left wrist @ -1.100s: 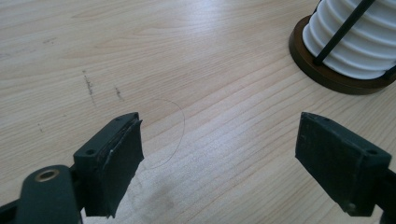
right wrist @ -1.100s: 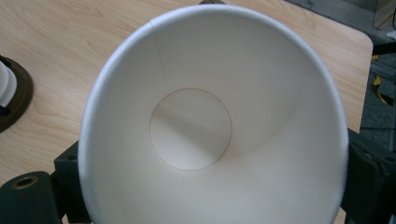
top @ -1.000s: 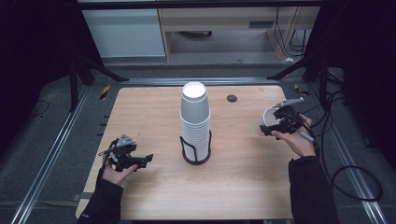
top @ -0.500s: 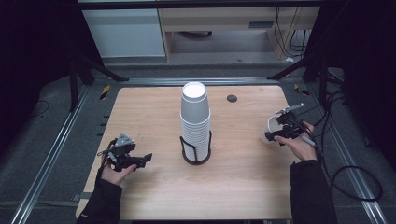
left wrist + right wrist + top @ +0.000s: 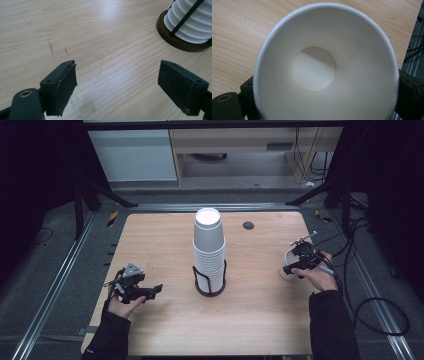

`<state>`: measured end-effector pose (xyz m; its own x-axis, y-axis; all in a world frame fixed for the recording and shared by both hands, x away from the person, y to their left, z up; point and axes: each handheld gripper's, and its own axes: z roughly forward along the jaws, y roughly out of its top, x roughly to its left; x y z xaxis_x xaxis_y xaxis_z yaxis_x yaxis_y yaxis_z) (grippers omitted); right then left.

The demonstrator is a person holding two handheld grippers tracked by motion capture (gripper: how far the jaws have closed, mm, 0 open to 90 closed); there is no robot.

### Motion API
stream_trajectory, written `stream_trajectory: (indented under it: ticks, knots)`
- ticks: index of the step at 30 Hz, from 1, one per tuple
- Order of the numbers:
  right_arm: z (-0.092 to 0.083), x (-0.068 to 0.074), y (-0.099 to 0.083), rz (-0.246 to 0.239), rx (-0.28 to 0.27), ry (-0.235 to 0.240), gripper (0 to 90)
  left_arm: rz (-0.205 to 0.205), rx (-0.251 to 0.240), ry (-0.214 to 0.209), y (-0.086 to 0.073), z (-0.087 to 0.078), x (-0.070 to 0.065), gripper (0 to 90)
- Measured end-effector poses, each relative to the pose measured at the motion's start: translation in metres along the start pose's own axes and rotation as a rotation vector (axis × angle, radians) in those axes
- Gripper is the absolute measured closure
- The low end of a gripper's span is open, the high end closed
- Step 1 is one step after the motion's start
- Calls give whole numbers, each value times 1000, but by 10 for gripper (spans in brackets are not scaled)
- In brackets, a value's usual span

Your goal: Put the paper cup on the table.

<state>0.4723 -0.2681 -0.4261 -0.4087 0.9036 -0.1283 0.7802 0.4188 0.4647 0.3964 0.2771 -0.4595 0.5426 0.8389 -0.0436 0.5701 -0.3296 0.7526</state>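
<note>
Cup [image 5: 324,67], white paper, empty, seam inside, clamped between right gripper [image 5: 300,262] jaws.

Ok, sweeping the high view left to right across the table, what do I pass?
Left tool → stack of white cups in its black wire holder → small dark disc → right tool around a white cup.

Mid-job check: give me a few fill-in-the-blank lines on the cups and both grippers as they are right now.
1. The right gripper has its jaws on either side of a single white ____.
2. The cup stack stands in a wire holder at the table's ____.
3. The left gripper has its jaws ____, nothing between them.
4. The single cup sits mouth-up and is ____ inside.

Missing words: cup; middle; open; empty
</note>
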Motion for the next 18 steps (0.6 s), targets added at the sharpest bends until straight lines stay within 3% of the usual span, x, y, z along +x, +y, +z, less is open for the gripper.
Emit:
stream_trajectory:
  ticks: [8, 18]
  knots:
    - [3, -2, -1, -19, 41, 6, 78, 2, 3, -5, 0, 1, -1, 147]
    - [8, 2, 0, -57, 48, 24, 61, 10, 9, -9, 0, 2, -2, 146]
